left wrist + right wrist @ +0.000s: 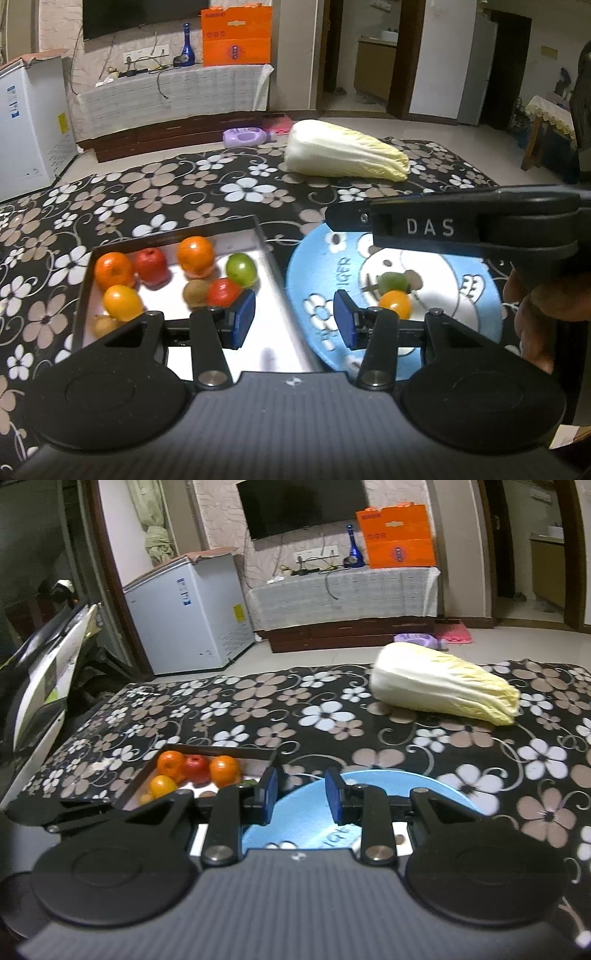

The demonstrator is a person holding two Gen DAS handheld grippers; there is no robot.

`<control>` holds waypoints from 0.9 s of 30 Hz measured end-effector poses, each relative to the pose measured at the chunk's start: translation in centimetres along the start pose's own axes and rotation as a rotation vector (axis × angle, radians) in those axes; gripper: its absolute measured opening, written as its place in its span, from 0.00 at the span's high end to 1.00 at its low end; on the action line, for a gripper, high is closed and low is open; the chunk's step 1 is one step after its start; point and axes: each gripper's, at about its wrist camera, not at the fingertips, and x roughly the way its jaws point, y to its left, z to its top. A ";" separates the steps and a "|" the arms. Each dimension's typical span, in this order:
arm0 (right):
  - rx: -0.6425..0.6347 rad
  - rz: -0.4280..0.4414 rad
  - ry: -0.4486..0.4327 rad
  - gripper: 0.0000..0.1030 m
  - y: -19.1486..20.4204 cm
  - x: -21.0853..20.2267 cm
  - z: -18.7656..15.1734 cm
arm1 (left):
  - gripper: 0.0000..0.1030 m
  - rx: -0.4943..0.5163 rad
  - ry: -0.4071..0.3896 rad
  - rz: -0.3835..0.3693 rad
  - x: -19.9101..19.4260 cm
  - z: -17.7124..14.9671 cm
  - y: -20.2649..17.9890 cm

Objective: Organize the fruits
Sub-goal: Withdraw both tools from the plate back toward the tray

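A black-rimmed tray [177, 236] holds several fruits, among them two oranges [112, 271], a red apple [150, 266], a green fruit [241, 269] and a kiwi [195, 291]. To its right lies a blue cartoon plate [321, 266] bearing a small green fruit [393, 282] and an orange one [395, 304]. My left gripper [294, 319] hovers over the gap between tray and plate, its blue pads apart and empty. My right gripper [301, 794] hangs above the plate [406, 782], pads a narrow gap apart with nothing between. In the left wrist view the right gripper [347, 218] reaches in over the plate's far side.
A napa cabbage [343, 151] lies at the back of the floral tablecloth [147, 192]. A hand [543, 302] grips the right tool. Beyond the table stand a white freezer [192, 609] and a covered TV bench [343, 590].
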 end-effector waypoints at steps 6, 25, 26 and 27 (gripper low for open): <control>-0.021 0.045 0.017 0.69 1.7 1.1 0.0 | 0.49 -0.007 0.014 0.030 -0.2 -0.7 1.8; -0.087 0.084 0.083 0.69 4.4 3.2 -0.5 | 0.49 -0.013 0.040 0.062 0.3 -1.8 3.8; -0.089 0.084 0.087 0.69 4.4 3.2 -0.5 | 0.49 -0.018 0.042 0.066 0.3 -1.8 4.1; -0.091 0.083 0.091 0.69 4.4 3.3 -0.6 | 0.49 -0.023 0.043 0.069 0.4 -1.8 4.3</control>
